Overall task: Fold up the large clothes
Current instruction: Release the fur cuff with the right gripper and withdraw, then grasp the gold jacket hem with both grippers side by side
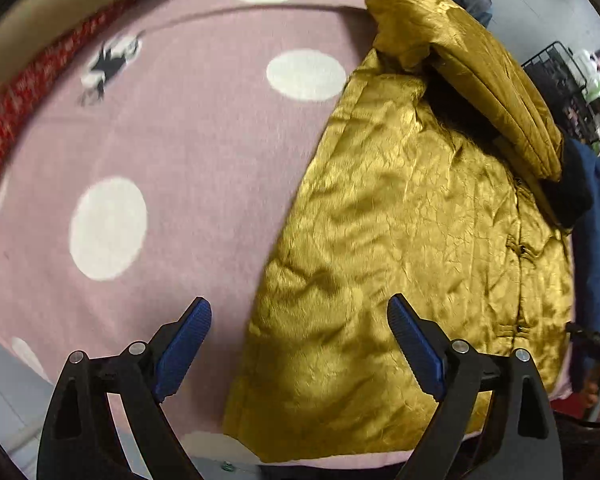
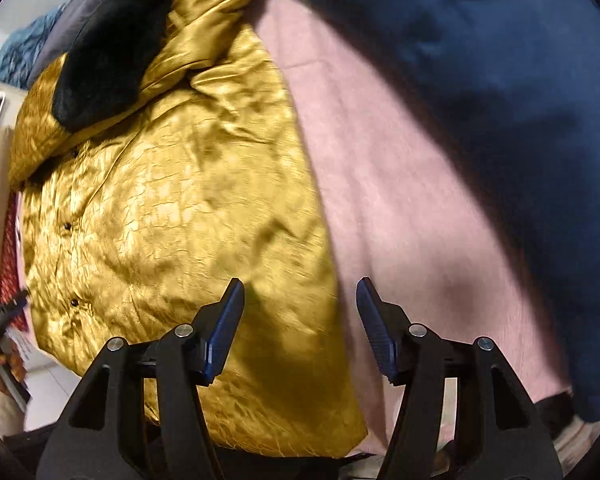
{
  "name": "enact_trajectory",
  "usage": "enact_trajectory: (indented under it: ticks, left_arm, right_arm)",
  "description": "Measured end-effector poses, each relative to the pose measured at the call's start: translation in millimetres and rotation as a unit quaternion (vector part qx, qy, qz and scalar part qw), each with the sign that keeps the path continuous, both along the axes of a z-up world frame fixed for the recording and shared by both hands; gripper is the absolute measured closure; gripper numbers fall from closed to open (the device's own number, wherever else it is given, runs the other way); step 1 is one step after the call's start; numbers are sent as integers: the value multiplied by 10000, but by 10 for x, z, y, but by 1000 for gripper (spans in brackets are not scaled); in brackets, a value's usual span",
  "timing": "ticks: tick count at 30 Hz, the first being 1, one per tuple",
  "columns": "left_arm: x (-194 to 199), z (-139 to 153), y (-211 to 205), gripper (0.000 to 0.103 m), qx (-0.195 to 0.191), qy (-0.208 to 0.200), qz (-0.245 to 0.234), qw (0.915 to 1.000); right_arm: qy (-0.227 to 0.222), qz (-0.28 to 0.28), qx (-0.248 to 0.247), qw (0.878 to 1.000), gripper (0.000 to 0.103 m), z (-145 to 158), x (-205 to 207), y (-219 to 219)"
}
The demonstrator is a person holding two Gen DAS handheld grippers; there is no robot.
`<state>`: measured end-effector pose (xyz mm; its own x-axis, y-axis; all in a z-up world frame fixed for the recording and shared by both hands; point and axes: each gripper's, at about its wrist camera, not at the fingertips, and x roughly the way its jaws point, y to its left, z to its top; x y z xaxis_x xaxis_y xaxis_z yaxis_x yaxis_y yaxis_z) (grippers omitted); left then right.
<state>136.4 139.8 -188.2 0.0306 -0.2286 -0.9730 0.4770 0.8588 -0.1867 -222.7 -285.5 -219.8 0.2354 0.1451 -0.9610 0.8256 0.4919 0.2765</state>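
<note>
Both tongs hang released: the left tongs [image 1: 300, 316] over the gold jacket [image 1: 400, 248] near left edge, the right tongs [image 2: 300, 296] over its right edge. Each should pinch only the hem.

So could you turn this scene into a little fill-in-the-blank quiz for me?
1. The shiny jacket is ____ in colour.
2. The jacket lies on a pink blanket with big ____ dots.
3. The jacket's collar is fluffy and ____.
4. Both the left claw and the right claw are ____, gripping nothing.

Missing words: gold; white; black; open
</note>
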Motion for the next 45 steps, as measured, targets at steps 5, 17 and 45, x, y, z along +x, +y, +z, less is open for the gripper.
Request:
enact_trajectory:
  ticks: [5,17,45]
  left_arm:
    - [-84,-216,22,27,-94,546,-92,9984]
    - [-217,-262,-101,68,35,526,-575,9970]
    - [-805,-127,56,95,381,761,-1437,9860]
  right_arm:
    - [-240,-300,408,9984,44,-175,-341,-21]
    - [-196,528,504,9971,44,-155,-307,481]
    - [2,864,936,9918,94,-97,-547,600]
